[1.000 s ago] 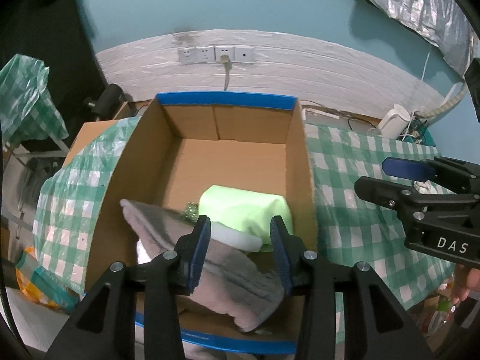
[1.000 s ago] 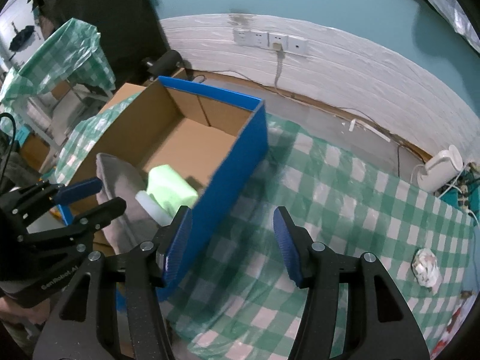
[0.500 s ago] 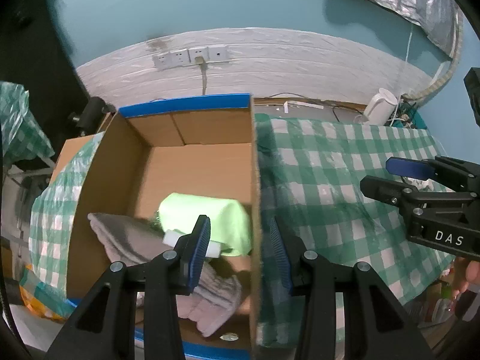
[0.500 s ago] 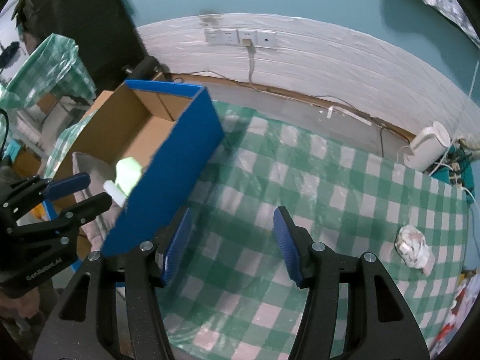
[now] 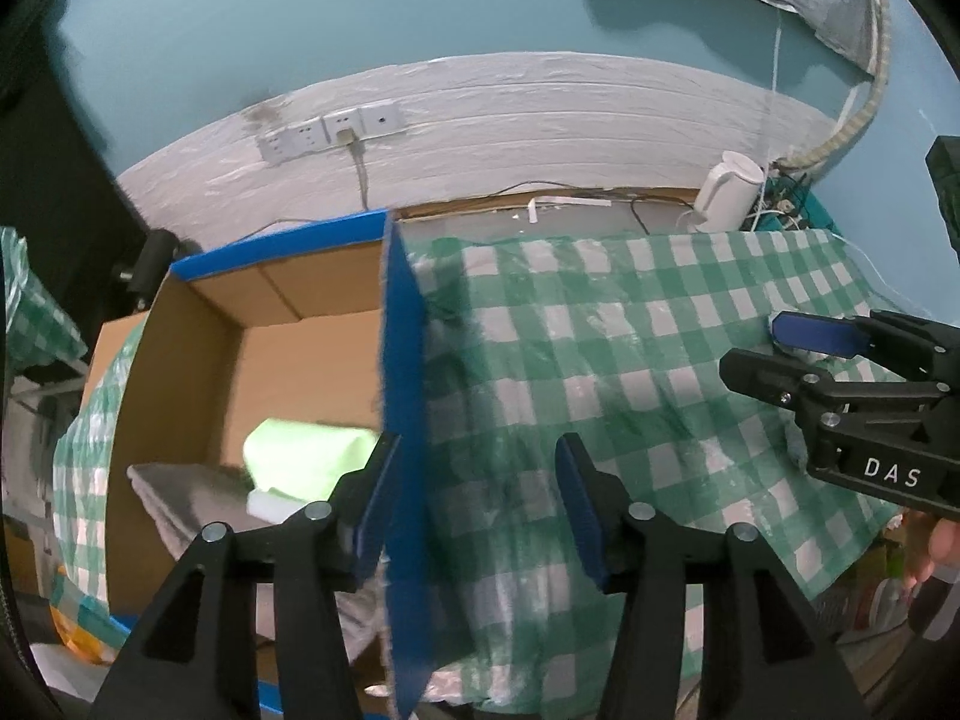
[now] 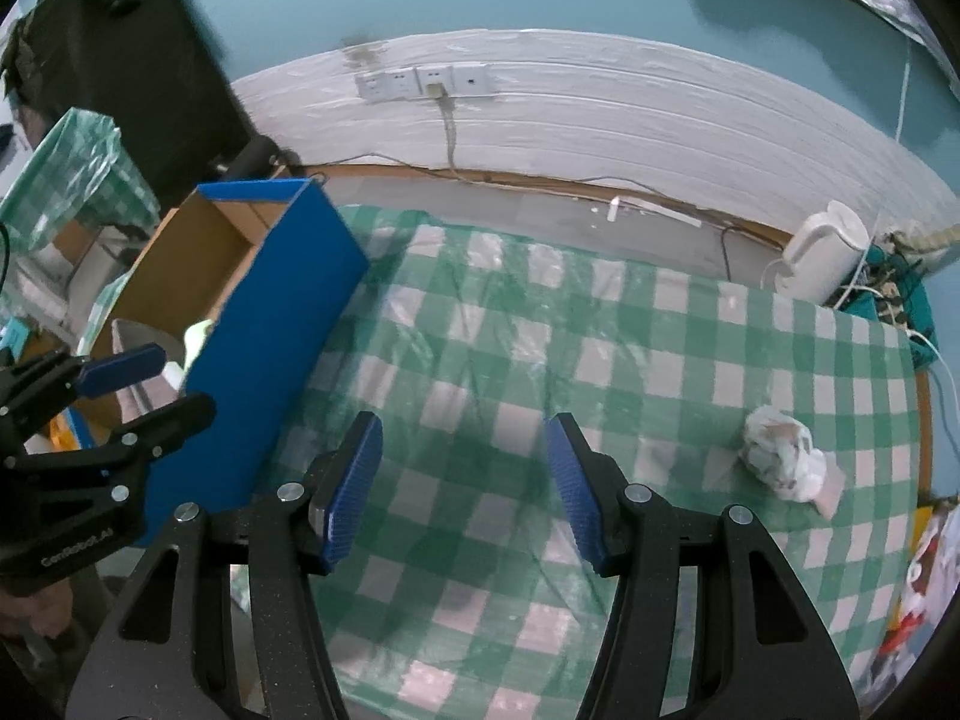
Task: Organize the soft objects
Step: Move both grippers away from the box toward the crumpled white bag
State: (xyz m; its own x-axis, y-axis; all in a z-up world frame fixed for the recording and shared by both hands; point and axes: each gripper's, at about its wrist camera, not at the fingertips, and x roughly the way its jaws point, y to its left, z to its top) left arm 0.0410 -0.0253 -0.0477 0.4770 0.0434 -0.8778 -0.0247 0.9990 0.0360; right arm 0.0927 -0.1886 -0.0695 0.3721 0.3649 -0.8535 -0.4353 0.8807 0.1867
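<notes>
A cardboard box with blue outer walls point(image 5: 402, 420) stands at the left of the table; it also shows in the right wrist view point(image 6: 270, 324). Inside it lie a lime-green soft bundle point(image 5: 306, 450) and a grey cloth point(image 5: 192, 498). My left gripper point(image 5: 474, 504) is open and empty, straddling the box's right wall. My right gripper point(image 6: 462, 486) is open and empty above the checked tablecloth point(image 6: 600, 360). A crumpled white soft object point(image 6: 780, 456) lies on the cloth at the right, apart from both grippers.
A white kettle point(image 6: 822, 252) and tangled cables sit at the table's back right. Wall sockets with a plugged cable point(image 6: 432, 84) are behind. A green checked bag point(image 6: 66, 180) stands left of the box. The table edge drops away at the right.
Both grippers have swung right. The left one left the box interior and now straddles its right wall. The white crumpled object sits closer to the right gripper.
</notes>
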